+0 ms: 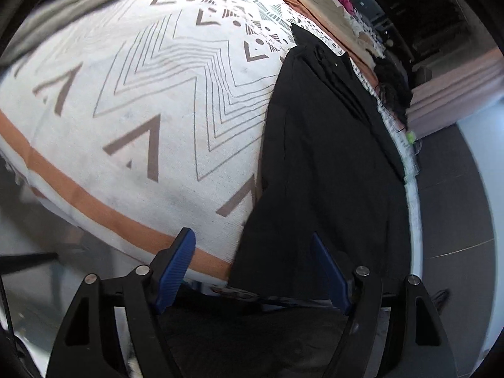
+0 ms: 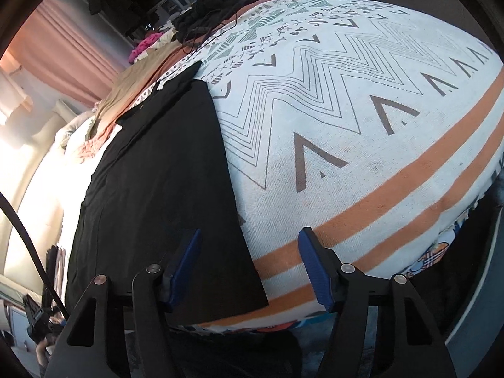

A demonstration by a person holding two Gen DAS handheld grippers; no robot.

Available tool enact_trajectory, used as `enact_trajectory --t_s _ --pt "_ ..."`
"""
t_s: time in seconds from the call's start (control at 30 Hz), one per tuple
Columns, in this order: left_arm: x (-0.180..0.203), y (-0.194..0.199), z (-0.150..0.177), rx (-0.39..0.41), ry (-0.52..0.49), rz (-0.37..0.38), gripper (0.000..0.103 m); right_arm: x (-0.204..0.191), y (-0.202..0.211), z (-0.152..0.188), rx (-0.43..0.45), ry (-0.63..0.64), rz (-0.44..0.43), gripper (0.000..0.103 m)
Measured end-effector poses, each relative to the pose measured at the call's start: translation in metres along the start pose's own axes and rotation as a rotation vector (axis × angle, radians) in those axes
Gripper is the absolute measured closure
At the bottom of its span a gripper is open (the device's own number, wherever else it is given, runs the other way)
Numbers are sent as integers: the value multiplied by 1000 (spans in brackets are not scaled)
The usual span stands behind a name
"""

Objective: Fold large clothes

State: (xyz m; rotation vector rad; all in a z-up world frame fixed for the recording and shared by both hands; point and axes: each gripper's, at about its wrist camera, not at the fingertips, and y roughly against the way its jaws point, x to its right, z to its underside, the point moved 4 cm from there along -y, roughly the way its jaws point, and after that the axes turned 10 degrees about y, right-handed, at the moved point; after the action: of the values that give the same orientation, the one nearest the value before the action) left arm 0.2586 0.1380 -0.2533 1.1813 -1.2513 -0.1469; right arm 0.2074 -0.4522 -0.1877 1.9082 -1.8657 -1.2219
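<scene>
A black garment (image 1: pixel 327 170) lies flat and folded lengthwise on a white bedspread (image 1: pixel 151 100) with brown zigzags and orange stripes. In the left wrist view its near left corner sits between the blue pads of my left gripper (image 1: pixel 252 242), which hovers open just above the bed's edge. In the right wrist view the same black garment (image 2: pixel 157 182) fills the left half. Its near right corner lies between the pads of my right gripper (image 2: pixel 249 242), also open with nothing pinched. The collar end points away from me.
Beyond the garment lie a tan cloth (image 2: pixel 132 85), a pink item (image 2: pixel 145 44) and a dark tangle of clothes with a cable (image 2: pixel 204 19). Pink curtains (image 2: pixel 63 37) hang behind. A dark tiled floor (image 1: pixel 447 220) runs beside the bed.
</scene>
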Motion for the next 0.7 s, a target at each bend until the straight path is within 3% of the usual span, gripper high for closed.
enact_trajectory --t_s 0.1,0.17,0.33,0.47,0.57,0.7 --pt "-1 -4 5 -59 44 94 35 5 -1 1 1 -28 -33 43" --pt "-1 -7 8 -82 57 149 35 9 -1 5 -4 -66 -85 53" --pt "-1 -8 12 -79 65 260 35 16 -6 20 -23 -143 -251 56" --pt "8 -11 12 -65 67 342 35 12 -17 28 -49 -155 -309 56" --pt "17 -20 4 -47 38 303 35 10 -25 29 -42 -162 -320 56" --pt "19 -28 0 -53 62 317 35 13 -27 22 5 -179 -323 56"
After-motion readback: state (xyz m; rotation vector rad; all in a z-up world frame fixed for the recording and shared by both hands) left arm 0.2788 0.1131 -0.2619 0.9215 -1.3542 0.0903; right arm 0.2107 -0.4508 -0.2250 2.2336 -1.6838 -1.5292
